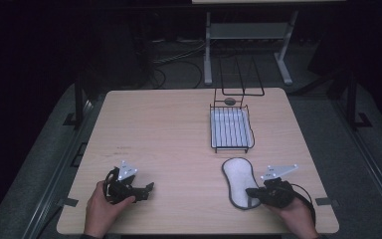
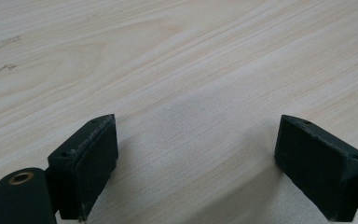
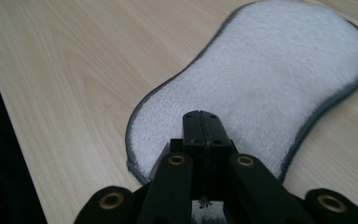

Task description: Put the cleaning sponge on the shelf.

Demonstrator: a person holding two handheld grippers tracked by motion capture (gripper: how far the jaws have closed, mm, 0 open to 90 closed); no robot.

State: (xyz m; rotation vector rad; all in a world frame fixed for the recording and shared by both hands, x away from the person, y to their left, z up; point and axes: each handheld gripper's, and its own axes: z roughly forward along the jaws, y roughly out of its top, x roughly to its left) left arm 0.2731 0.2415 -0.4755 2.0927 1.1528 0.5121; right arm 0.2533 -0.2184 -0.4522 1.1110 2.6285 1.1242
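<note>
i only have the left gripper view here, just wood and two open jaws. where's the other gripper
Observer: The right gripper is at the near right of the table, over the near end of a white pad with a grey edge.
Operator: is it holding the pad
Observer: Its jaws are shut together above the pad's near edge; I cannot tell whether they pinch any of it.
Operator: anything else on the table
Observer: A black wire rack stands just beyond the pad, toward the far side.
Operator: and how far off am i
Observer: Your left gripper is at the near left, jaws open, with bare wood between it and the pad.
</note>
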